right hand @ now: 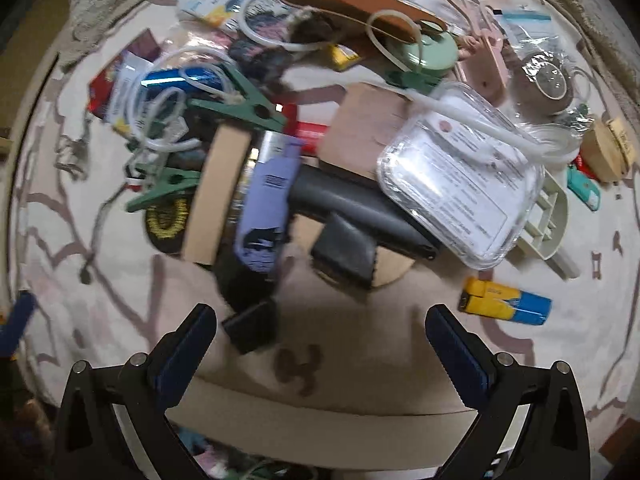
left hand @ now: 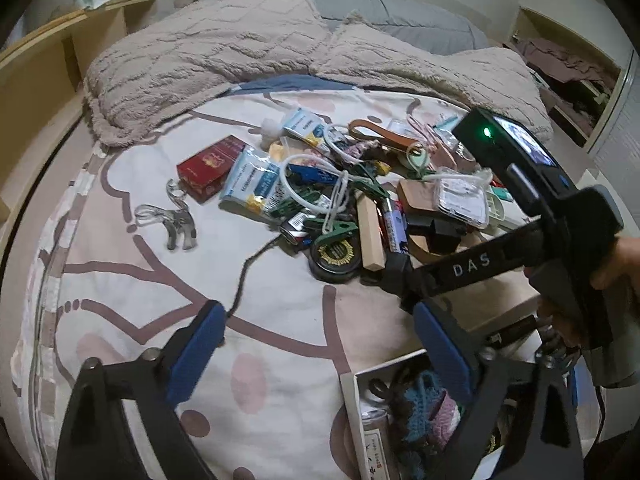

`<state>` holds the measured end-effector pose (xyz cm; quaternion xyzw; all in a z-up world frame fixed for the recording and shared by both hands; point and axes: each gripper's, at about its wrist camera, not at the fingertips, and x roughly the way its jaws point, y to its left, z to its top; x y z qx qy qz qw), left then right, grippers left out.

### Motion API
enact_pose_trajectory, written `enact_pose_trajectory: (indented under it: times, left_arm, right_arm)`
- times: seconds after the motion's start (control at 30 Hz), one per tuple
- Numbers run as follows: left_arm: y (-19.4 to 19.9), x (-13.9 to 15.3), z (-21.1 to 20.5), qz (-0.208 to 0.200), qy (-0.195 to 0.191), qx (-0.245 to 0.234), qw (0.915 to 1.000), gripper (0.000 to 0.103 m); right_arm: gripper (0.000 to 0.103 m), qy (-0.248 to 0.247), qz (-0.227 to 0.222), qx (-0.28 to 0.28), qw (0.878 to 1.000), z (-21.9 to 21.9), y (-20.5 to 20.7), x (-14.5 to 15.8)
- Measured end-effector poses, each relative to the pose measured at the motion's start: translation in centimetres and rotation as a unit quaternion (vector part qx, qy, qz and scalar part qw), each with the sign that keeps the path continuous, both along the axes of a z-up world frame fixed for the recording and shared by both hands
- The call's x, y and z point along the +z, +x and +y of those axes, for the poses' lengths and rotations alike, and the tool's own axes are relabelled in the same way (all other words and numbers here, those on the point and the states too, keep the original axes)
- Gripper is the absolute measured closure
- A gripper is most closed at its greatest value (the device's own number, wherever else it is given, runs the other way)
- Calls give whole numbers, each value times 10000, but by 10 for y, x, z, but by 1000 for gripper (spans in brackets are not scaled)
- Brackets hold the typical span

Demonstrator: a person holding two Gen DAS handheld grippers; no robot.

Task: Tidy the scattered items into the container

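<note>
1. Cotton-look bed sheet [left hand: 132, 312], cream with mauve line drawing and pink spots, smooth and flat; fleecy beige blanket [left hand: 208, 52], quilted in ridges, bunched at 12 o'clock of the left wrist view.
2. Scattered items [left hand: 340, 196]: one heap on the sheet, hard plastic, card and cord tangled together.
3. Green plastic clothes pegs [right hand: 236, 110]: two counted, wedge-shaped, at 9 to 10 o'clock of the heap in the right wrist view.
4. Wooden block [right hand: 216, 196]: one, pale, long and square-edged, just beside the pegs.
5. Clear plastic case [right hand: 460, 184]: one, rounded corners, glossy, printed label inside, at 3 o'clock of the heap.
6. Red card box [left hand: 210, 168]: one, flat, at the heap's 9 o'clock.
7. Blue-and-yellow lighter-shaped piece [right hand: 506, 306]: one, lying apart at 4 o'clock.
8. Clear claw clips [left hand: 172, 220]: a small cluster, count uncertain, apart at 8 o'clock.
9. Container [left hand: 360, 412]: white, straight-walled box at 5 o'clock of the left wrist view, off the heap; teal and pink knitted material already inside.
10. Left gripper [left hand: 324, 340]: blue ribbed pads, jaws spread, nothing between them, above the sheet.
11. Right gripper [right hand: 320, 332]: same build, jaws spread wide and empty, pointing down over the heap's near edge.
</note>
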<state>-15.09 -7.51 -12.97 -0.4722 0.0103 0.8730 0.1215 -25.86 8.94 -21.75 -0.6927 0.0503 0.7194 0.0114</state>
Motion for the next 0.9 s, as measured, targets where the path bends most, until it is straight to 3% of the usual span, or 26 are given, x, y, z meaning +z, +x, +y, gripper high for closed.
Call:
enact_pose_trajectory:
  times: [0.17, 0.3, 0.47, 0.57, 0.8, 0.9]
  left_arm:
    - [-5, -8, 0, -178, 299, -62, 9994, 20]
    - [-7, -8, 2, -223, 400, -35, 9989, 21]
    - [-5, -8, -2, -196, 424, -21, 9989, 21]
    - [-6, -9, -5, -213, 440, -4, 9988, 21]
    - [-5, -9, -7, -205, 508, -27, 9985, 21]
    - [-5, -9, -7, -207, 510, -27, 9985, 21]
  right_arm:
    - [0, -398, 251, -292, 9985, 23, 7, 18]
    - [1, -621, 135, -552, 9965, 30, 13, 14]
    - [30, -801, 55, -219, 9965, 20, 17, 3]
    - [41, -840, 51, 55, 9964, 9, 21, 2]
    - [56, -922, 63, 351, 9951, 2, 21, 0]
    - [70, -950, 54, 493, 9942, -9, 26, -4]
